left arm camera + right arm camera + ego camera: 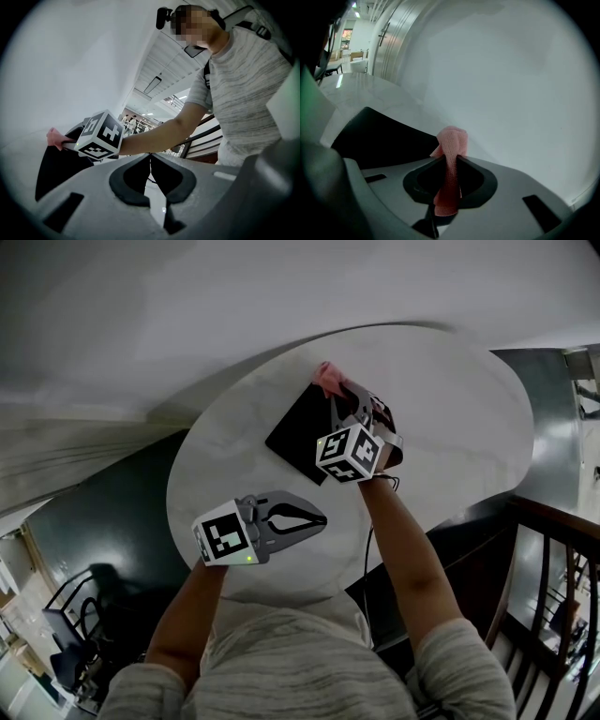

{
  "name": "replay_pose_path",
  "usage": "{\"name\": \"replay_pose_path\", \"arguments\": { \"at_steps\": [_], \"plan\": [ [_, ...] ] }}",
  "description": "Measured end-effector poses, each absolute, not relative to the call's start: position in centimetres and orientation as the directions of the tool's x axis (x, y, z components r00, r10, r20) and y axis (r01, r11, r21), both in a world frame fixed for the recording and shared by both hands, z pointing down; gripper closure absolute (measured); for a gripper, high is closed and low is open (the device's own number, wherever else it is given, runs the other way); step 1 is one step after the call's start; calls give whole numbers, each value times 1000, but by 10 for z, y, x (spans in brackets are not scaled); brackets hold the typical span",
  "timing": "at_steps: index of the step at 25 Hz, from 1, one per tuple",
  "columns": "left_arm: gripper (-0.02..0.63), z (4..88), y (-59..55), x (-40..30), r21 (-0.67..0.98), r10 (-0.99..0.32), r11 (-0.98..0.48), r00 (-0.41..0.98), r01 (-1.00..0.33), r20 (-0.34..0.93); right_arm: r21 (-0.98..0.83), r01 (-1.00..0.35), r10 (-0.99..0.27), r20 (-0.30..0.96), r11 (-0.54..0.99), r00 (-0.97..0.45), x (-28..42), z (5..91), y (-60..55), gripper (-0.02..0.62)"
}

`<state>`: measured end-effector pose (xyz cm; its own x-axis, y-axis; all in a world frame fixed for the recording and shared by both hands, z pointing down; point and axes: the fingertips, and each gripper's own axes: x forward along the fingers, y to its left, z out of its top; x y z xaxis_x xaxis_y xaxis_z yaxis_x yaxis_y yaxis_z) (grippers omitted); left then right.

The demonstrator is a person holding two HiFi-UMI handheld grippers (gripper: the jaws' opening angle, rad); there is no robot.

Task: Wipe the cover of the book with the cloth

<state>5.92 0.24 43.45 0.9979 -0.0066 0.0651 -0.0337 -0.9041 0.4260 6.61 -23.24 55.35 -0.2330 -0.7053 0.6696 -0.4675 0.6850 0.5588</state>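
The book is only partly visible. In the head view the right gripper, its marker cube and the hand behind it cover the right and near parts of the cover, so only 1 dark piece with 2 clear edges shows. In the right gripper view the book is cut by the gripper body, and in the left gripper view it is a flat dark shape low at the left. The cover looks plain black and matte; no title or picture can be made out on it in any view. It lies flat on the round white table, on the far half, turned at an angle to the person.

The cloth is pink with a fine knitted texture. The 2 jaws of the right gripper are pressed on it: a thin strip passes between them, a small folded tuft stands out past the tips, and the other end hangs inside the opening. In the head view this tuft sits at the far corner of the book. It seems to lie at the edge of the cover, but the contact itself is hidden by the jaws.

The left gripper has its 2 jaws pressed together at the tips, with nothing between them. It is over the near left part of the table, apart from the book. The near rim of the table is hidden by the person's body.
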Motion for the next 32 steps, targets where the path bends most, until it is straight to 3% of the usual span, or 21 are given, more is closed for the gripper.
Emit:
{"name": "replay_pose_path", "arguments": {
  "at_steps": [14,32],
  "plan": [
    [589,434,14,62,380,20,-925,998,-5,62,413,-524,-619,720,745,-313,46,555,-189,543],
    [589,428,42,54,374,37,-927,997,7,72,292,-502,-524,743,814,-417,9,552,-131,543]
  ]
}}
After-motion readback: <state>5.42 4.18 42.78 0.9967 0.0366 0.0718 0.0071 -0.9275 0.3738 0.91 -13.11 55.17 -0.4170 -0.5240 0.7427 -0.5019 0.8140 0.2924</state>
